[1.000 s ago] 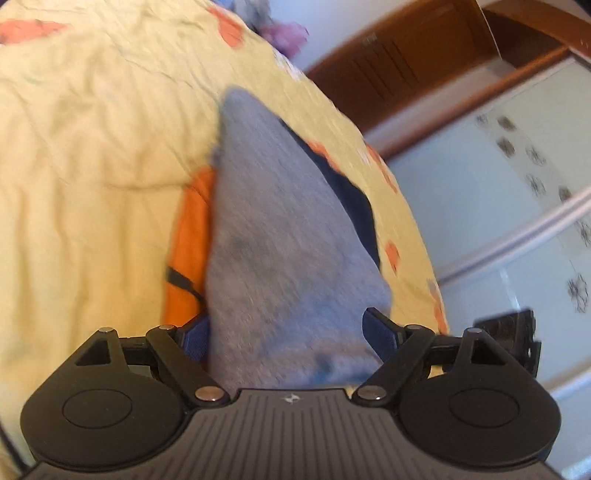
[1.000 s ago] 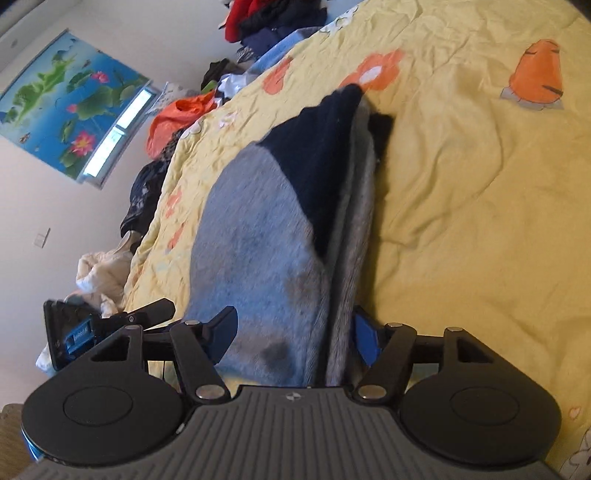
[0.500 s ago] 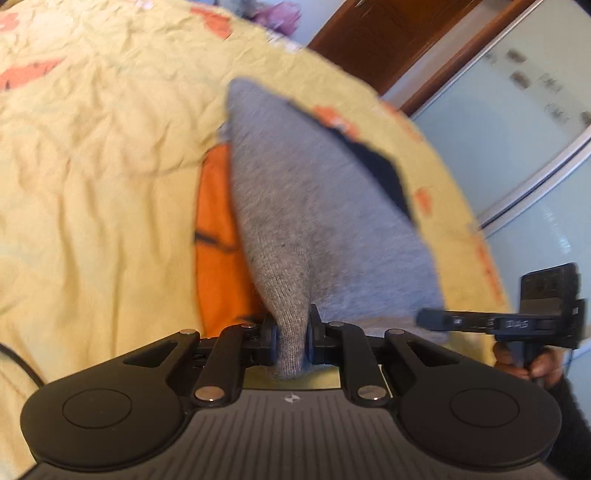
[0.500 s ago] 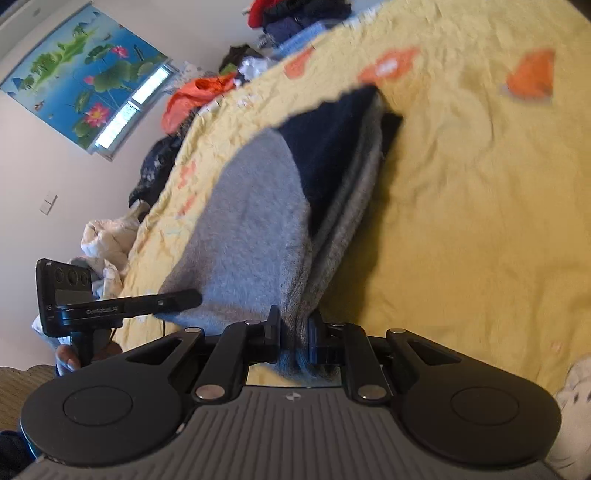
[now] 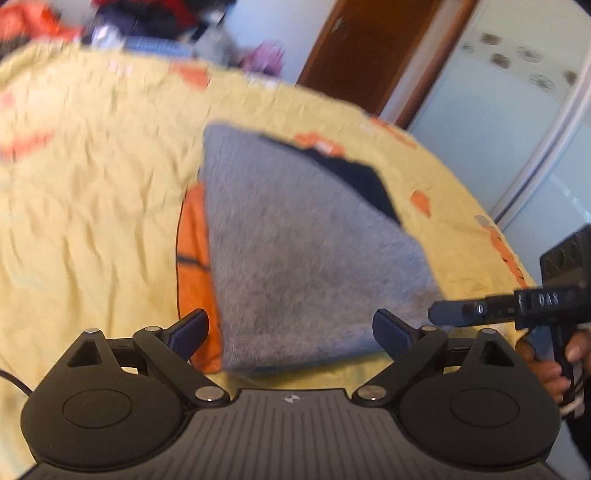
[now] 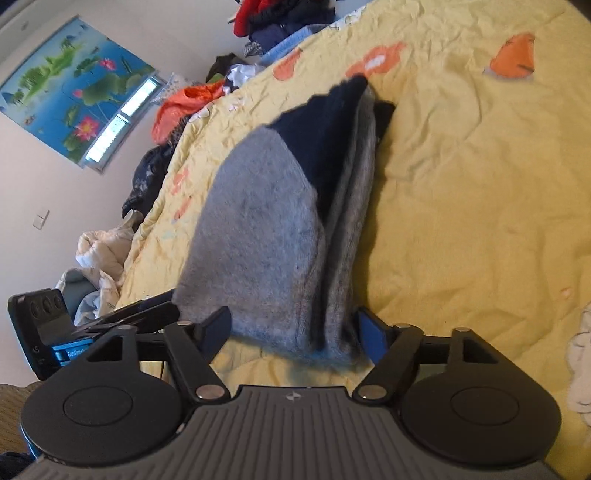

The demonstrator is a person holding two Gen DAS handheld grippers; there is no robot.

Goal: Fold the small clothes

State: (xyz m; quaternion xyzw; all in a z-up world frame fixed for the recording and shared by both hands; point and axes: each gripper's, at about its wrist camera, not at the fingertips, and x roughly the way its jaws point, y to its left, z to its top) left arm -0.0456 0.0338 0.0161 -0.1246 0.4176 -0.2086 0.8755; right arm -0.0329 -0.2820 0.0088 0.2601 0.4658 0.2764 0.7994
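A folded grey garment with a navy part (image 5: 295, 251) lies on the yellow bedspread (image 5: 92, 221). My left gripper (image 5: 291, 332) is at its near edge, jaws opening wide. The edge lies between the fingers and the pads stand clear of it. From the other side the same garment (image 6: 258, 229) shows stacked grey layers with navy on top. My right gripper (image 6: 293, 330) straddles its near end, jaws opening, and the cloth rests loose between the pads. Each gripper also shows in the other's view: the right gripper (image 5: 461, 314) in a hand, the left gripper (image 6: 147, 310) at the garment's left corner.
Loose clothes (image 6: 280, 26) are heaped along the bed's far edge, and more hang off its side (image 6: 177, 107). A brown door (image 5: 369, 59) and pale wardrobe panels (image 5: 498, 110) stand beyond the bed. White cloth (image 6: 580, 362) lies at the right edge.
Both grippers pinched the garment's near edge half a second ago and have since let go and opened. The garment has dropped flat on the bed. The left gripper has drawn back and rolled.
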